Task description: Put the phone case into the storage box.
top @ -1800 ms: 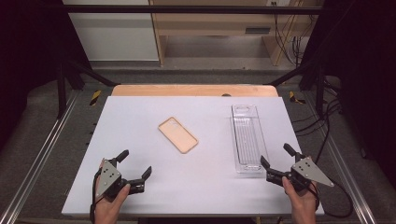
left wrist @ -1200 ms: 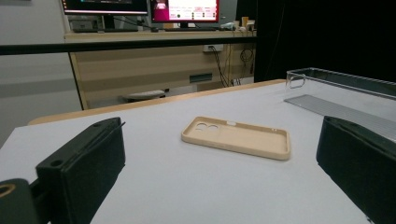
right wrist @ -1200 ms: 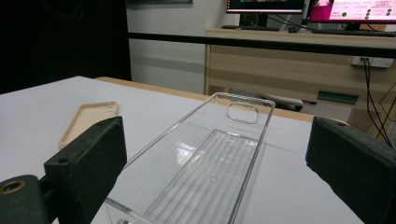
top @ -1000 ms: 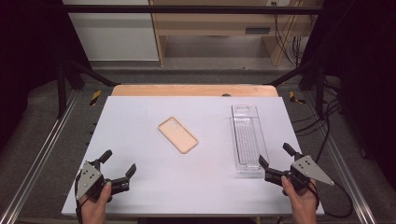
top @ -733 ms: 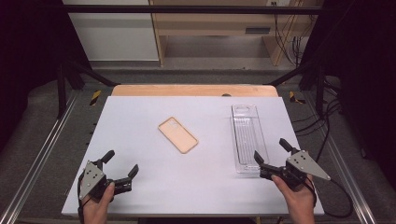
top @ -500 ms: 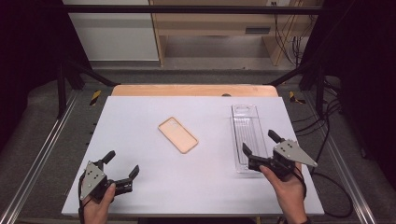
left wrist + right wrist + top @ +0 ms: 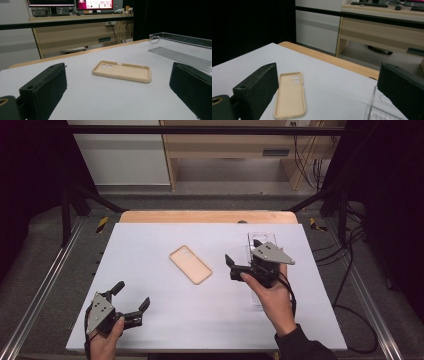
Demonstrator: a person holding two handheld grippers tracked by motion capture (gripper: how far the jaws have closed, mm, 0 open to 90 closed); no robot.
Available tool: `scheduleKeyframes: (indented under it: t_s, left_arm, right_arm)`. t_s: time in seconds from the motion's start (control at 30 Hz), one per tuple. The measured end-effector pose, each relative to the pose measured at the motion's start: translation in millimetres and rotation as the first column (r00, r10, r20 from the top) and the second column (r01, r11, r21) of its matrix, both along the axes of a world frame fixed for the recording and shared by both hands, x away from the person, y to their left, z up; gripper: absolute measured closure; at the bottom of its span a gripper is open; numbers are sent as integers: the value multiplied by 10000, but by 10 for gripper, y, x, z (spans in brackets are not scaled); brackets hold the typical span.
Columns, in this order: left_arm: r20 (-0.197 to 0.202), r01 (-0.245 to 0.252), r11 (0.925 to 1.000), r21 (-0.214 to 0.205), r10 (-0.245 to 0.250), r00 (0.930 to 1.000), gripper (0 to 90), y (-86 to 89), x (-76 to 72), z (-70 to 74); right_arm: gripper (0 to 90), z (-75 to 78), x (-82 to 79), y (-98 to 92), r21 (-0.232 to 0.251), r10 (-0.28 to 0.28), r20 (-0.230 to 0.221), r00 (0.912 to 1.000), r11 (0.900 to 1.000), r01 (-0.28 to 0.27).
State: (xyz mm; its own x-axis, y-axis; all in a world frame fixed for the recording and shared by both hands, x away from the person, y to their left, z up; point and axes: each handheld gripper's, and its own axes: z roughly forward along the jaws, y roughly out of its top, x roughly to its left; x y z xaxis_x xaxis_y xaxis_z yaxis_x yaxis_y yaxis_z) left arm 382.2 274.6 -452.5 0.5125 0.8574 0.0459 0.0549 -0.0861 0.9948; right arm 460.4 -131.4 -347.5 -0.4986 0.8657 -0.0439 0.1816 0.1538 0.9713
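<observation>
On a white table (image 7: 150,320), a beige phone case (image 7: 190,264) lies flat. My right gripper (image 7: 239,261), jaws spread and empty, hovers just right of the case. I judge I'm reaching; next, close on it.

A tan phone case (image 7: 190,264) is laid flat on the white table (image 7: 150,320), near its middle, with its hollow side turned upward. It is set at a slant, and two round camera holes are seen near its far end. Nothing is touching it. A clear plastic tray (image 7: 182,50) is placed well apart, to its right.
</observation>
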Motion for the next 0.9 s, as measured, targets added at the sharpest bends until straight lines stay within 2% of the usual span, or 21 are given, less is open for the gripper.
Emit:
scheduleKeyframes:
  t_s: [0.2, 0.23, 0.37, 0.53, 0.57, 0.73, 0.9]
  left_arm:
    - [5, 9, 10000, 6, -9, 10000, 9, 0, -2, 1]
    - [5, 9, 10000, 6, -9, 10000, 9, 0, -2, 1]
    - [23, 29, 10000, -23, -29, 10000, 9, 10, -2, 5]
    - [7, -26, 10000, -71, 26, 10000, 9, 26, -3, 6]
    - [11, -21, 10000, -82, 21, 10000, 9, 25, -4, 6]
    - [12, -14, 10000, -81, 14, 10000, 9, 24, -4, 6]
    - [16, -40, 9999, -141, 40, 10000, 9, 37, 1, 6]
  right_arm:
    - [41, -9, 151, 279, -300, 267, -383, 9989, 9992, -278]
    - [41, -9, 151, 279, -300, 267, -383, 9989, 9992, -278]
    - [42, -77, 253, 446, -476, 479, -703, 9964, 9976, -513]
    - [45, -138, 351, 529, -476, 509, -1061, 9930, 9973, -562]
    - [52, -169, 414, 563, -470, 499, -1270, 9906, 9973, -563]
    - [61, -227, 536, 620, -310, 420, -1673, 9850, 9984, -479]
    - [65, -287, 632, 686, -458, 362, -1877, 9816, 9979, -455]
